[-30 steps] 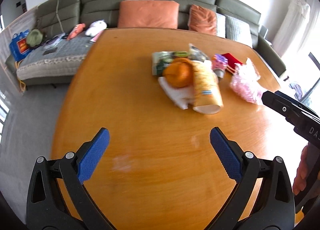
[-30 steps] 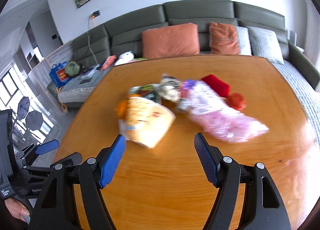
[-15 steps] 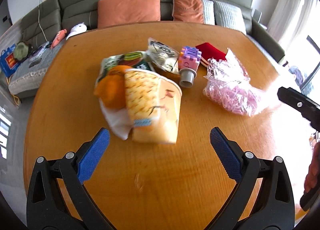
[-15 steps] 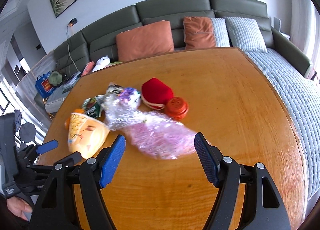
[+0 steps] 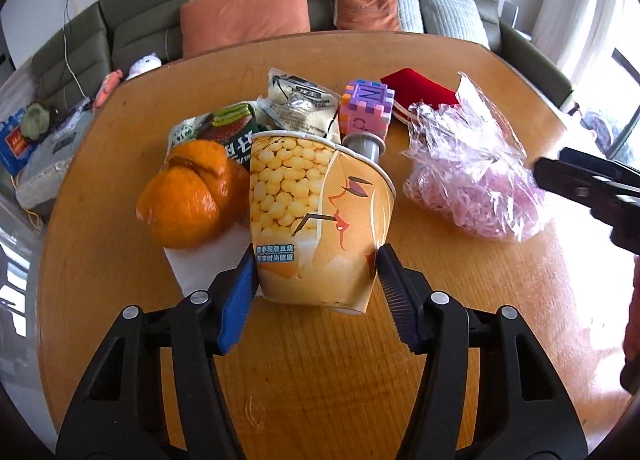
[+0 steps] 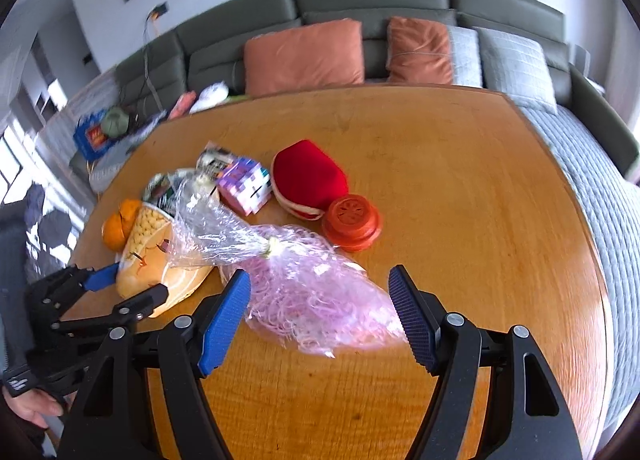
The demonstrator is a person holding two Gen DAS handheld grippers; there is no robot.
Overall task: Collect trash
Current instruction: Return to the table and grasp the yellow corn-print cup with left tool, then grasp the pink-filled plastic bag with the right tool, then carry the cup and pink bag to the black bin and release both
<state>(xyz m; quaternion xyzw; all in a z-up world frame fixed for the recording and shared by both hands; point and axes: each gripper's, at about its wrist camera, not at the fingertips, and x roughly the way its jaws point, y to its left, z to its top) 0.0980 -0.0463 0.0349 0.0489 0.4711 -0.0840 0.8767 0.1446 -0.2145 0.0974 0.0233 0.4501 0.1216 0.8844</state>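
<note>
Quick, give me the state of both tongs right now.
Left tongs: closing around the lying paper cup, pads at its sides.
Right tongs: opening slightly, straddling the pink plastic bag, not gripping it.

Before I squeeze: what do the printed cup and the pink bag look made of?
Printed cup: looks like thin coated paper, slightly glossy, with a rolled rim and a visible side seam; likely crushable. Pink bag: clear crinkly plastic film with bright glints, filled with fine pink shreds, paper or plastic, hard to tell.
</note>
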